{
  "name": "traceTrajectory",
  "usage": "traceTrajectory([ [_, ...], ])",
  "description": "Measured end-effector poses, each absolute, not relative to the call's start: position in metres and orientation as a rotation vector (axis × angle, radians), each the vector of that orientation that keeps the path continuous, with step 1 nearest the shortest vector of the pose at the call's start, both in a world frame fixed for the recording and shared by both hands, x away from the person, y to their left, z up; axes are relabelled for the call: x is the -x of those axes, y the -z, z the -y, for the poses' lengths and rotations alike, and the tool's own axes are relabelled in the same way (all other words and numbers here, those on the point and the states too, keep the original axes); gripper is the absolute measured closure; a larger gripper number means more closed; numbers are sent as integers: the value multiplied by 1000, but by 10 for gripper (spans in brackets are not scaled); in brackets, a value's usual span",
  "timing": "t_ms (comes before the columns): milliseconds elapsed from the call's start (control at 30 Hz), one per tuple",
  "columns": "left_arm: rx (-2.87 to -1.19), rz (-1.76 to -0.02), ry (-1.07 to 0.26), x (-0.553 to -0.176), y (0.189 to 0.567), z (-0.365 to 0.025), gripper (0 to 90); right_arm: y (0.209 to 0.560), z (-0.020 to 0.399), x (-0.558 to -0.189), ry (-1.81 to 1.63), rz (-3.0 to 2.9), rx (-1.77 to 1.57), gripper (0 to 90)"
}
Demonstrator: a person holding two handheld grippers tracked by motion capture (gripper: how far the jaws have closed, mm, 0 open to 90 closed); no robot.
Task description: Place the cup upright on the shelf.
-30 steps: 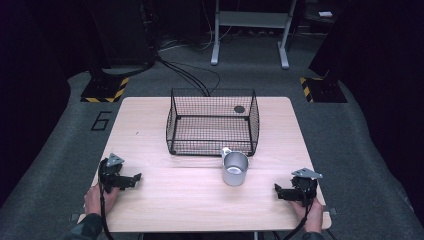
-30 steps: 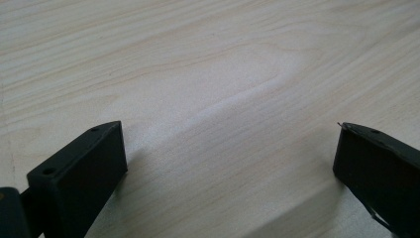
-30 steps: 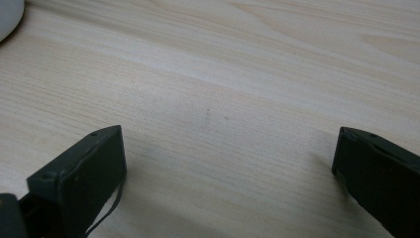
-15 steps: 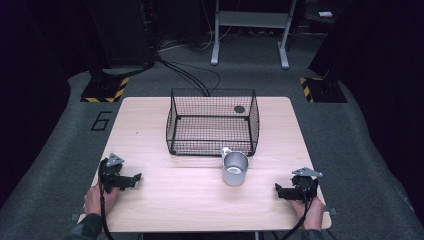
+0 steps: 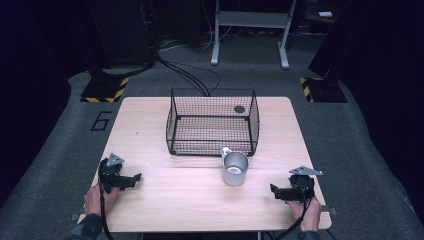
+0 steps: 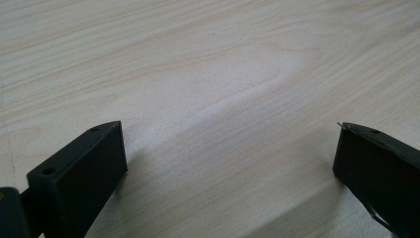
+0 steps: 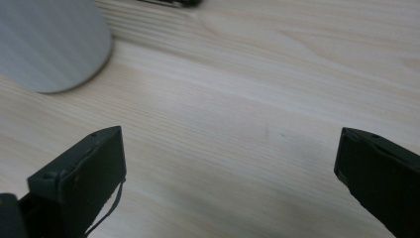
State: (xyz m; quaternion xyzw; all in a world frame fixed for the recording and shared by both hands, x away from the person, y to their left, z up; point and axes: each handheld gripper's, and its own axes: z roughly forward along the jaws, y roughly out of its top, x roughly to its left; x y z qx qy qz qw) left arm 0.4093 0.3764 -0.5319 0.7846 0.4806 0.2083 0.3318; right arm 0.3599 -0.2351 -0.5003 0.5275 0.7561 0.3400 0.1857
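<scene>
Resting on the wooden table (image 5: 160, 200), the left gripper (image 5: 134, 177) and right gripper (image 5: 274, 190) both have jaws spread apart, empty. A metal cup (image 5: 235, 168) stands just before the wire basket (image 5: 212, 122), between the grippers.

Bright overhead light falls on the pale wooden table (image 5: 150, 130), while the surrounding floor and room sink into near-black. The high view is soft and slightly grainy. In the right gripper view, the metal cup (image 7: 49, 42) is blurred, close and out of focus.
</scene>
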Motion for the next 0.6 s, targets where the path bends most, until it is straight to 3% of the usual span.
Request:
traceTrajectory([
  [600,-2050,-1257,-545,-409,532,-376,0,465,176,-357,-1071,-2248,-1358,0],
])
